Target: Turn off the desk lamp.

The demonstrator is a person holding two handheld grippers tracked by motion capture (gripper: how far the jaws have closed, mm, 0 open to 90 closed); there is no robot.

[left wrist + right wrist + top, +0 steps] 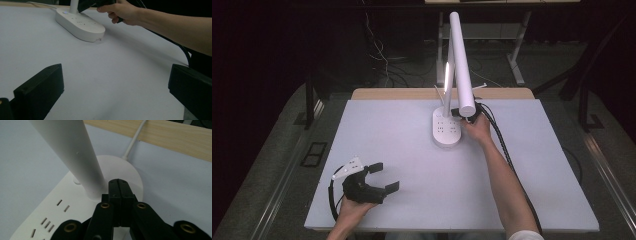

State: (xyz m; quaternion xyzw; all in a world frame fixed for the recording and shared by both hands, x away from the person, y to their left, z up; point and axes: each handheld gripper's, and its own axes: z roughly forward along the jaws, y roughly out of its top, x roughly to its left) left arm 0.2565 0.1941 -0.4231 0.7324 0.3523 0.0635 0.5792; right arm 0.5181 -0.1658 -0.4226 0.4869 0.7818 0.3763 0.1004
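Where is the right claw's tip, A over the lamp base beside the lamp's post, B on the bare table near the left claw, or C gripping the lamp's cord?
A: the right claw, jaws pressed shut with nothing between them, sits over the lamp base right beside the post.

Lamp base (pixel 117 170) smooth white plastic; table (pixel 387 130) matt.
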